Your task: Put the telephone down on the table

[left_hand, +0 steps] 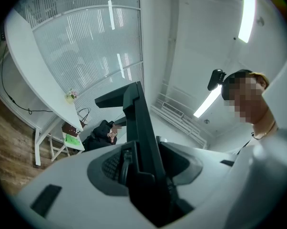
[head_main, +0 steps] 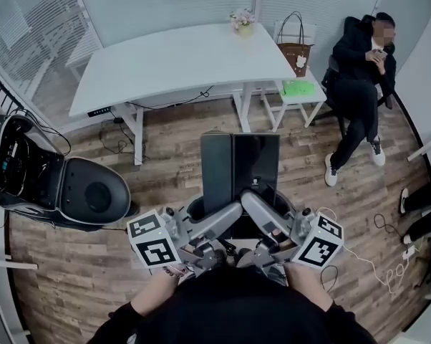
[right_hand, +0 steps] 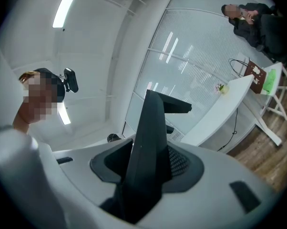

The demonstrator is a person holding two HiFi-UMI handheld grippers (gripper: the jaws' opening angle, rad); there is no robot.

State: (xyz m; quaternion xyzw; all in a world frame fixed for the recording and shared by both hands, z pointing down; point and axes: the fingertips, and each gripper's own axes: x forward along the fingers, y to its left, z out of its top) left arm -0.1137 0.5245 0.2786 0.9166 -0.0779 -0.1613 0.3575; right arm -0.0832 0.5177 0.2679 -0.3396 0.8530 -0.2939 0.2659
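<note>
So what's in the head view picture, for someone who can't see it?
The left claw and the right claw hold a dark, flat telephone above a wooden floor. Ahead stands a white table with flowers on it; a person in black sits at the right.

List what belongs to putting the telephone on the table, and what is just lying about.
Job:
telephone, clamped by left gripper and right gripper
white table

Lying about:
flower pot
handbag
green sheet
seated person
floor machine

black flat telephone (head_main: 240, 169), upright, held aloft
</note>
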